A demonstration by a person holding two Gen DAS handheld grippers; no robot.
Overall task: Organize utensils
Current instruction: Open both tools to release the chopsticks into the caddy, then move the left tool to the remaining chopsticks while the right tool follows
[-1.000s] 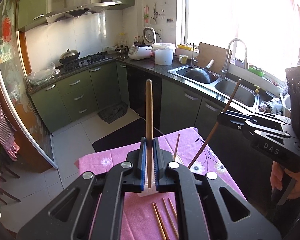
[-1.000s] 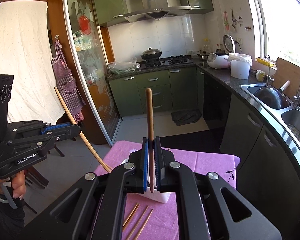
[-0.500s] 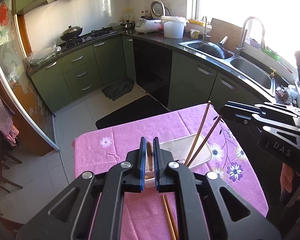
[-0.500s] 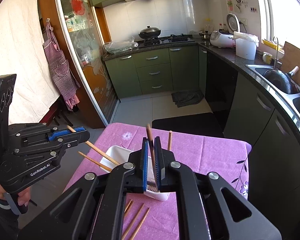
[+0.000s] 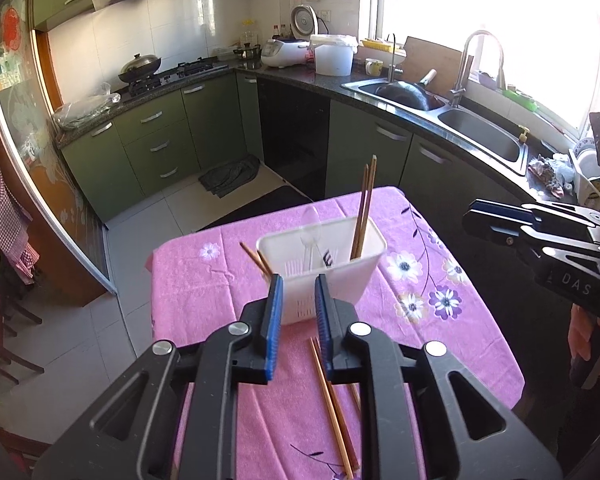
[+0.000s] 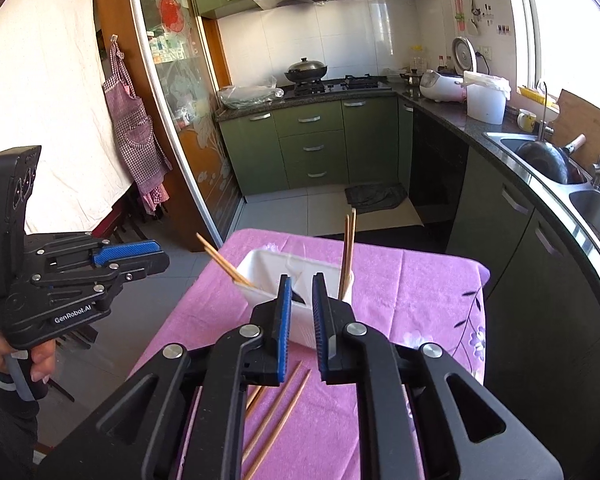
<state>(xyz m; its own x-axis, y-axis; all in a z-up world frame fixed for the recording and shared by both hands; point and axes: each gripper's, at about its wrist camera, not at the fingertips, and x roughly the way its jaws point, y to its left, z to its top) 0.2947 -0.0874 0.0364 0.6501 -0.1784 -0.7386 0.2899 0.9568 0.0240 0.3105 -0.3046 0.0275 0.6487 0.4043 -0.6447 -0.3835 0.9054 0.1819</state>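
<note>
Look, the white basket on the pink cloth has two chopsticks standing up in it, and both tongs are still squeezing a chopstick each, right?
Not quite. Both tongs are empty: the left tongs and the right tongs have just been opening, with nothing between the pads, as each wrist view shows. The rest holds: two chopsticks stand in the white basket on the pink cloth.

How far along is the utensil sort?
Partway. Done: two chopstick pairs stand in the white basket. In hand: nothing; left gripper and right gripper have just opened, empty. Left: loose chopsticks on the pink cloth.
</note>
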